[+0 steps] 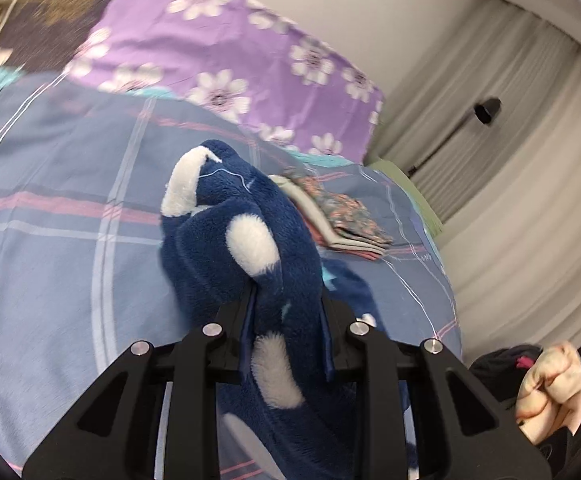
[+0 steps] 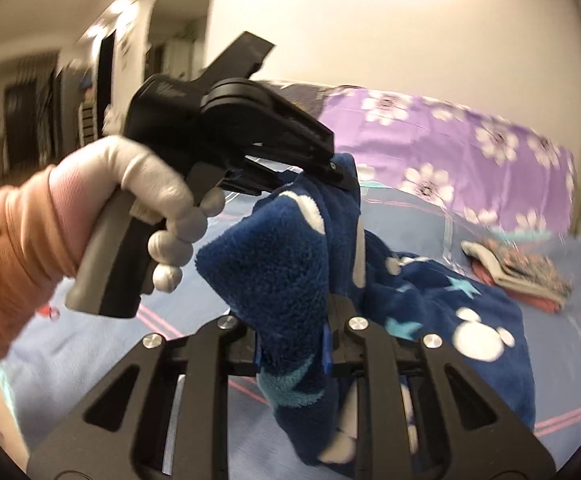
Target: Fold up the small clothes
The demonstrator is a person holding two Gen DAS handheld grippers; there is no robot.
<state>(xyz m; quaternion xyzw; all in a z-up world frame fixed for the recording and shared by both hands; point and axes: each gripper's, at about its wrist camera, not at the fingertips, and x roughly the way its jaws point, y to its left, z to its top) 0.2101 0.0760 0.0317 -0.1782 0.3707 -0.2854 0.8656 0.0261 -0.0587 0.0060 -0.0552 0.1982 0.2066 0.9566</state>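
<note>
A dark blue fleece garment (image 1: 226, 216) with white blotches and teal stars hangs lifted above the bed. In the left wrist view my left gripper (image 1: 286, 300) is shut on a bunched fold of it. The right wrist view shows my right gripper (image 2: 294, 332) shut on another fold of the same garment (image 2: 282, 264), while the rest trails down onto the bed at the right. There the left gripper (image 2: 340, 174) also appears, held by a gloved hand (image 2: 150, 192), biting the garment's upper edge.
The bed has a blue plaid sheet (image 1: 50, 200). A purple floral quilt (image 1: 210, 52) lies at its far end. A small stack of folded clothes (image 1: 342, 216) sits on the sheet beyond the garment. Grey curtains (image 1: 510, 140) and a black stand (image 1: 486, 110) are to the right.
</note>
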